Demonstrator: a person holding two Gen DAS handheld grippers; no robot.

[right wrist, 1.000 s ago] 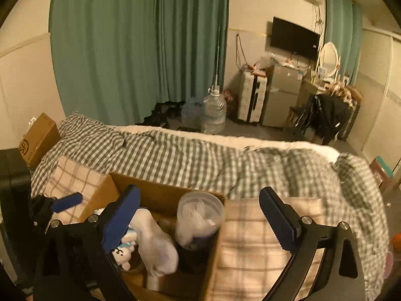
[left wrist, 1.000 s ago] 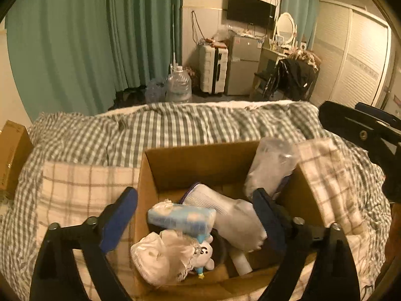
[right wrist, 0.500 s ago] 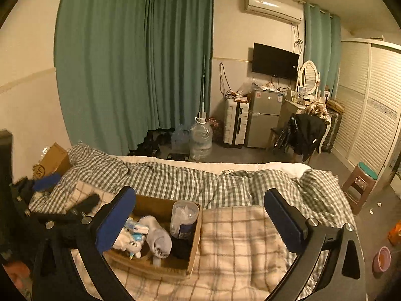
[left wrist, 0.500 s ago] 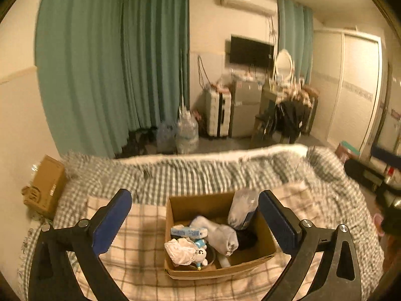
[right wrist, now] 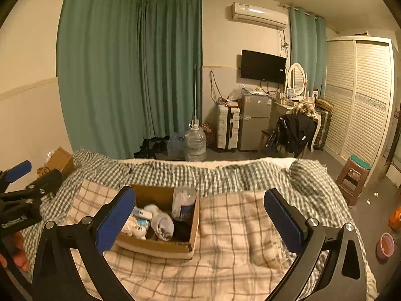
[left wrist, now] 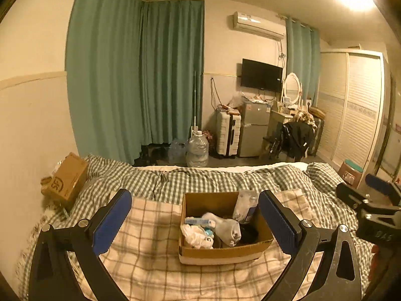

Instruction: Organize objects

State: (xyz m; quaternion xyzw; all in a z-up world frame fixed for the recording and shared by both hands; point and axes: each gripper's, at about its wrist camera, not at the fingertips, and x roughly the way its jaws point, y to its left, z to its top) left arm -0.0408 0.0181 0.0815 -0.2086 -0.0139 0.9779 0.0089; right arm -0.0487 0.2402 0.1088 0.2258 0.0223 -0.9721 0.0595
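An open cardboard box (left wrist: 220,252) sits on the plaid blanket on the bed; it also shows in the right wrist view (right wrist: 160,247). It holds a clear jar of cotton swabs (right wrist: 183,202), a rolled grey sock (left wrist: 225,228), a blue-white packet (left wrist: 199,222) and a crumpled white bag (left wrist: 194,235). My left gripper (left wrist: 195,217) is open and empty, well back from the box. My right gripper (right wrist: 200,215) is open and empty, to the right of the box and back from it.
A second cardboard box (left wrist: 66,179) lies at the bed's left edge by the wall. Beyond the bed stand water jugs (left wrist: 198,150), a suitcase (left wrist: 228,134), a small fridge (left wrist: 253,128) and a chair with a black jacket (right wrist: 295,131). A stool (right wrist: 353,178) stands right of the bed.
Both grippers have pulled up and back from the box, which now looks small and far. Both stay open and empty. The objects in the box have not moved.
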